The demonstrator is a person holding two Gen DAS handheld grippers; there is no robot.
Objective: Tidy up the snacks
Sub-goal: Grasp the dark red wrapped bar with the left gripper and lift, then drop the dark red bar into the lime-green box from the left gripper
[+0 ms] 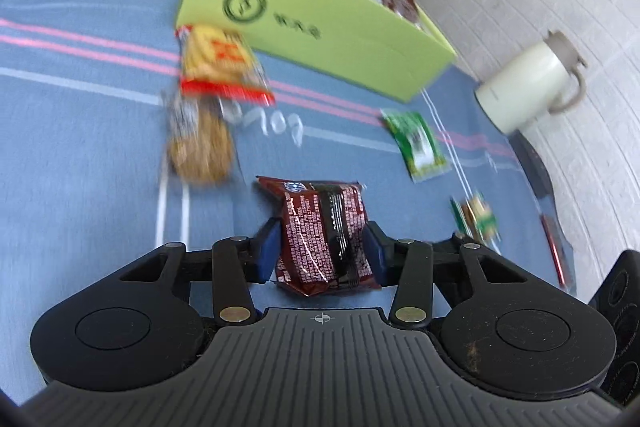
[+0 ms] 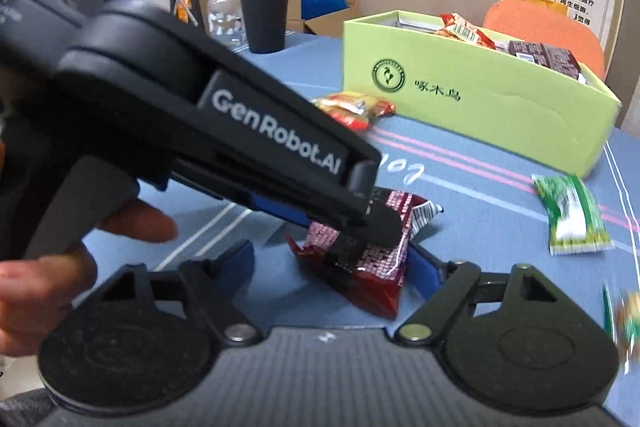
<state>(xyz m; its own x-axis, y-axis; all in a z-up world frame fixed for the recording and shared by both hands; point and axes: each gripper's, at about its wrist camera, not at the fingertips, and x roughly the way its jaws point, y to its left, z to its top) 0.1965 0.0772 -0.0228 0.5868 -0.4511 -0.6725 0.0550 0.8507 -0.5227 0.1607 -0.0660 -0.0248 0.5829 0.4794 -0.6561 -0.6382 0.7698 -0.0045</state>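
Observation:
My left gripper (image 1: 322,251) is shut on a dark red snack packet (image 1: 324,239) and holds it just above the blue tablecloth. In the right wrist view the same packet (image 2: 372,263) sits between my right gripper's wide-open fingers (image 2: 424,267), with the left gripper (image 2: 376,223) reaching across from the left. My right gripper (image 2: 332,267) is open. A light green box (image 1: 304,15) with several snacks inside stands behind; it also shows in the right wrist view (image 2: 472,99).
Loose snacks lie on the cloth: a red-yellow packet (image 1: 220,63), a brown cookie pack (image 1: 198,143), a green packet (image 1: 418,143) and a small green-orange one (image 1: 478,219). A cream jug (image 1: 528,83) stands right. A black cup (image 2: 266,17) and a pink-capped bottle (image 2: 224,11) stand behind.

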